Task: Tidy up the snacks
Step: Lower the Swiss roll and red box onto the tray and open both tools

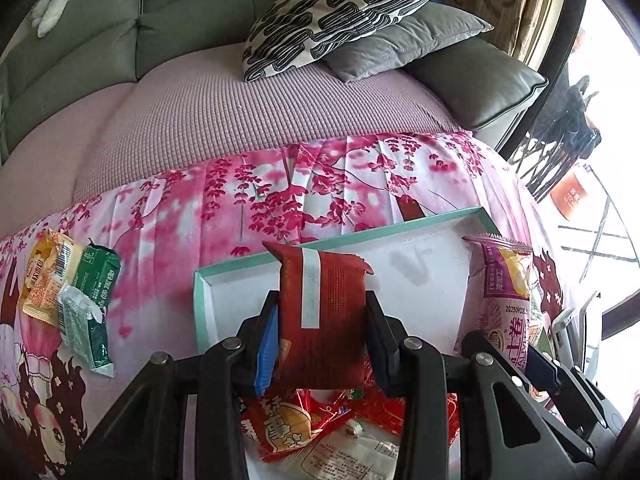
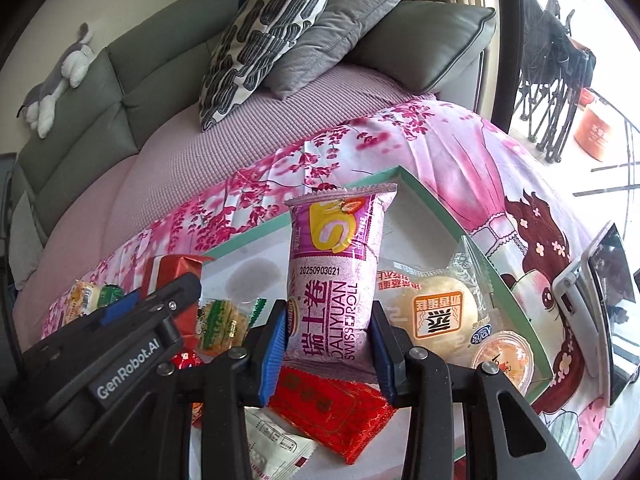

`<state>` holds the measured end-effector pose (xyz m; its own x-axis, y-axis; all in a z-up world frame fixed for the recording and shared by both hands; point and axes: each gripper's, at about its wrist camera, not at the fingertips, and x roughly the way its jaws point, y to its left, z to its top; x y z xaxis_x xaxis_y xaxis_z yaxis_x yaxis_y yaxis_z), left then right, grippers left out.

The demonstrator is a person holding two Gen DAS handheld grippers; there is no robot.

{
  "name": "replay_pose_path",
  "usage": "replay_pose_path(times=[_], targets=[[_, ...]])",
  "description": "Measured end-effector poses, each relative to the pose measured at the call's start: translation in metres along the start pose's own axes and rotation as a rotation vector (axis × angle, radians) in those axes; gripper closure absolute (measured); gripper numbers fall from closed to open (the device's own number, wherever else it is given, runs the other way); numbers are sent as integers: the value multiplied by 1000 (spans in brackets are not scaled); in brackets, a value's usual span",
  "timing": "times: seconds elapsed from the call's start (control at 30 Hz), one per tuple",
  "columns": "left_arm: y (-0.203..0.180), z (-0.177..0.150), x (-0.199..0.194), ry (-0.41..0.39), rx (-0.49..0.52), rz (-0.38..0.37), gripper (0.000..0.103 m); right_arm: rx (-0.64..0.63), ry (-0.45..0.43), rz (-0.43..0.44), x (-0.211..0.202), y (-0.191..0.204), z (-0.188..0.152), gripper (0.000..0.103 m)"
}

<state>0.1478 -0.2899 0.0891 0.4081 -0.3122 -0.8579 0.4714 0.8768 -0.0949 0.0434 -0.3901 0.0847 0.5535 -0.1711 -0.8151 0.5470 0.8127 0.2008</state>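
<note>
My left gripper (image 1: 322, 340) is shut on a dark red snack packet (image 1: 322, 312) and holds it upright above the white, teal-rimmed box (image 1: 236, 262). My right gripper (image 2: 328, 344) is shut on a pink Swiss roll packet (image 2: 334, 276), also upright over the same box (image 2: 420, 188). The Swiss roll also shows at the right of the left wrist view (image 1: 500, 300). Several snacks lie in the box: a red packet (image 2: 336, 412), a round cake packet (image 2: 436, 312), a jelly cup (image 2: 502, 360) and a green-yellow packet (image 2: 220, 324).
A yellow packet (image 1: 46, 280) and two green packets (image 1: 90, 312) lie on the pink floral cloth (image 1: 240, 200) left of the box. Pillows (image 1: 340, 12) rest on the grey sofa behind. A phone on a stand (image 2: 600, 292) is at the right.
</note>
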Motion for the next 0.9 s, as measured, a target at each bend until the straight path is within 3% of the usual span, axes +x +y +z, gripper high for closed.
replay_pose_path(times=[0.2, 0.33, 0.5, 0.63, 0.9], targets=[[-2, 1, 1, 6, -15, -12, 61, 5, 18, 1, 3, -3, 0, 61], [1, 1, -6, -11, -29, -18, 51, 3, 26, 2, 5, -2, 0, 61], [11, 2, -16, -36, -55, -4, 50, -1, 34, -10, 6, -1, 0, 60], [21, -1, -23, -53, -84, 19, 37, -17, 41, -9, 7, 2, 0, 44], [44, -14, -26, -53, -149, 96, 31, -25, 45, 3, 6, 4, 0, 24]])
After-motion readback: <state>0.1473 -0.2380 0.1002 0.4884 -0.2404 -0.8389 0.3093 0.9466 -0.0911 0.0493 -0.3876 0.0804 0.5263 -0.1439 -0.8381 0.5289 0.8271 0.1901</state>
